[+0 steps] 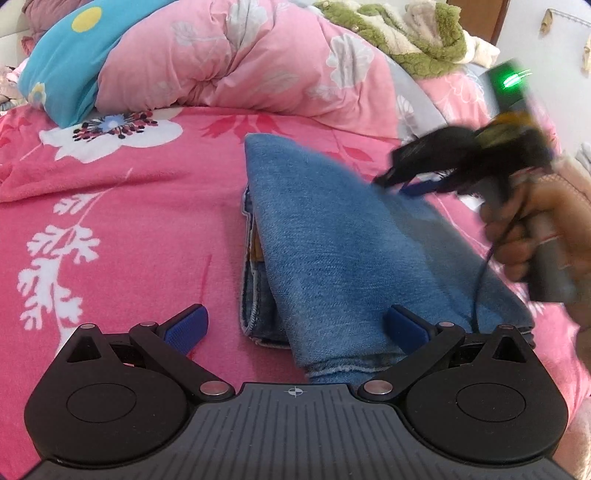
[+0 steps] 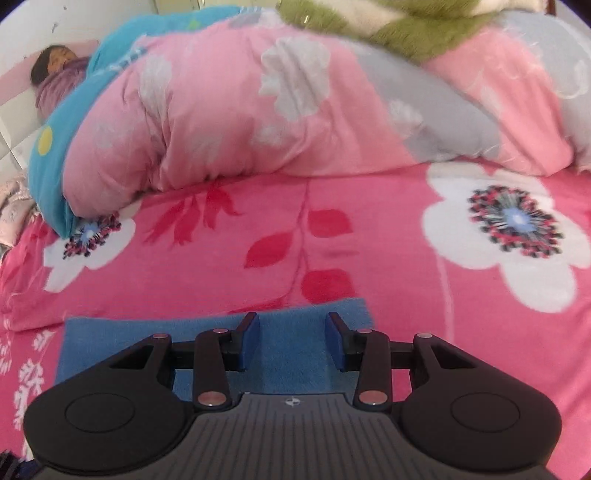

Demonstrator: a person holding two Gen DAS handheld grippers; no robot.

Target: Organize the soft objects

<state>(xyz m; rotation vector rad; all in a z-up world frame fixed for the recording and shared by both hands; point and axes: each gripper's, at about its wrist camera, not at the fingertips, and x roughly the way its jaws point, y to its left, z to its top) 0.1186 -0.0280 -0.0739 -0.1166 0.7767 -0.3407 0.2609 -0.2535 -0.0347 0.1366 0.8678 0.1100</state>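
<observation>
On the bed (image 1: 110, 206), both grippers' fingers stood apart, gripping nothing; left gripper (image 1: 295, 326) should clamp the folded jeans' (image 1: 332, 236) six-o'clock hem squarely, right gripper (image 2: 291, 341) steadying twelve o'clock.

The folded jeans (image 1: 332, 236) lie on the bed (image 1: 129, 221), in the middle. Behind the jeans a bunched quilt (image 1: 229, 62) runs across the bed, with a fuzzy blanket (image 1: 406, 33) on top of it toward the right. The left tongs (image 1: 295, 325) straddle the near end of the jeans; the right tongs (image 2: 291, 339) hang above their far end.
</observation>
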